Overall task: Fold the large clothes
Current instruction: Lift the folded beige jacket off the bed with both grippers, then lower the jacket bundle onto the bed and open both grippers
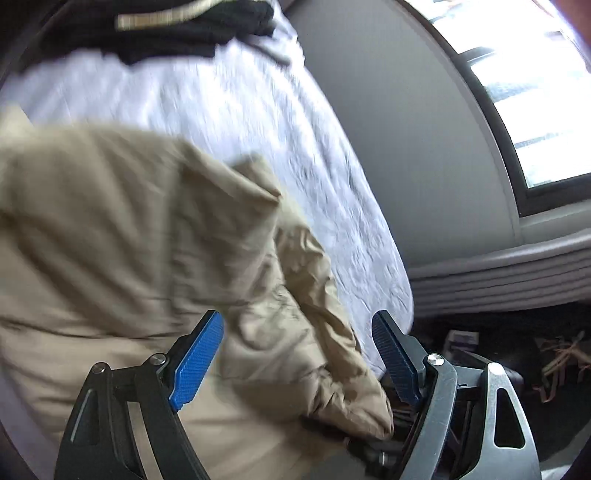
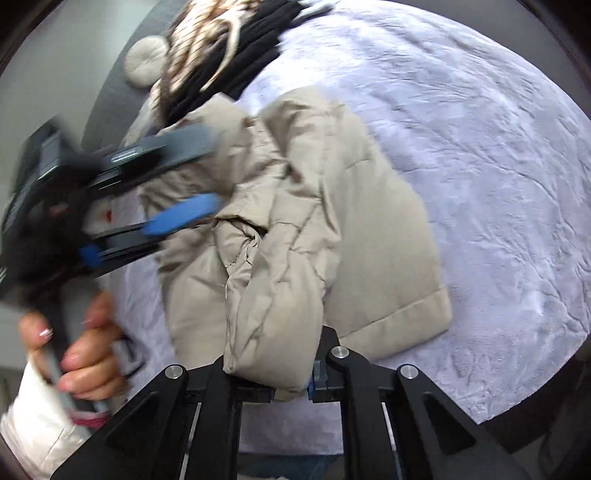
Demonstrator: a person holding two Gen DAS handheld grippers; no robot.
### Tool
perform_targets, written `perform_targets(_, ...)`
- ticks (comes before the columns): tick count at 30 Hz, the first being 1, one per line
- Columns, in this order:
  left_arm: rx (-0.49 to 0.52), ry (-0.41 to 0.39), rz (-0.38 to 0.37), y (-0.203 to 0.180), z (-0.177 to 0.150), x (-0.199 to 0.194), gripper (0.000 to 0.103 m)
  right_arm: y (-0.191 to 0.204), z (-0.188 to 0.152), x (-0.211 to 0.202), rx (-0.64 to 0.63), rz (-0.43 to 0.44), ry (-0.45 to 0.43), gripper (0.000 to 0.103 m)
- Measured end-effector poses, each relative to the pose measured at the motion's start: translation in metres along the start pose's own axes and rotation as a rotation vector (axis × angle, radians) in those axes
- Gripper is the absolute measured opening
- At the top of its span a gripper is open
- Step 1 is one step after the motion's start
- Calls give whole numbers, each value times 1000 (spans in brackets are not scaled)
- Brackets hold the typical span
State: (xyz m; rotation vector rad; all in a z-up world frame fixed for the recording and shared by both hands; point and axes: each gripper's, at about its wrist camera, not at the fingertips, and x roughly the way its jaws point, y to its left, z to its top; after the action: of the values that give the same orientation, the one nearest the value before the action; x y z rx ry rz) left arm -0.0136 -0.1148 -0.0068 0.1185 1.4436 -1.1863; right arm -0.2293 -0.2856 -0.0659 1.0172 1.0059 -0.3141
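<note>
A beige puffer jacket [image 2: 325, 206] lies crumpled on a white bedspread [image 2: 480, 166]. My right gripper [image 2: 293, 386] sits at the bottom of the right wrist view, shut on a beige sleeve end [image 2: 273, 332] that runs up from between its jaws. My left gripper [image 2: 216, 170] comes in blurred from the left, held by a hand [image 2: 88, 354], its jaws open over the jacket's upper part. In the left wrist view the left gripper [image 1: 297, 317] stands open above the jacket [image 1: 129, 229], nothing between its blue pads [image 1: 197, 362].
A black garment [image 1: 166, 33] and patterned clothes [image 2: 207, 40] are heaped at the far end of the bed, beside a round beige cushion [image 2: 146, 61]. A grey wall [image 1: 388, 129], a window [image 1: 535, 92] and dark floor clutter [image 1: 554, 354] lie past the bed's edge.
</note>
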Motion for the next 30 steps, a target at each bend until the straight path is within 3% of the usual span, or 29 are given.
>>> perform_targets(3, 71, -140, 187, 10, -2, -45, 83, -30, -2, -2, 28, -60, 3, 11)
perform_targets(5, 70, -158, 305, 30, 0, -53, 83, -48, -5, 3, 68, -56, 18, 11)
perform_targets(7, 45, -129, 396, 53, 6, -43, 83, -65, -9, 12, 85, -64, 26, 11)
perform_targets(11, 63, -93, 495, 48, 10, 15, 83, -83, -13, 25, 118, -39, 28, 13)
perform_targets(12, 86, -90, 518, 41, 8, 28, 91, -86, -12, 27, 123, -37, 27, 13)
perform_targets(13, 103, -88, 530, 14, 16, 58, 97, -89, -11, 28, 126, -35, 26, 13)
perform_targets(16, 172, -78, 580, -3, 15, 93, 99, -102, -12, 35, 159, -15, 30, 12)
perform_targets(19, 159, -72, 578, -2, 34, 102, 99, -116, -19, 35, 205, 35, 39, 12)
perform_targets(24, 156, -71, 582, 1, 29, 103, 99, -127, -16, 25, 241, 73, 79, 13)
perform_targets(30, 147, -74, 583, 4, 29, 103, 99, -130, -4, -16, 204, -2, 85, 24)
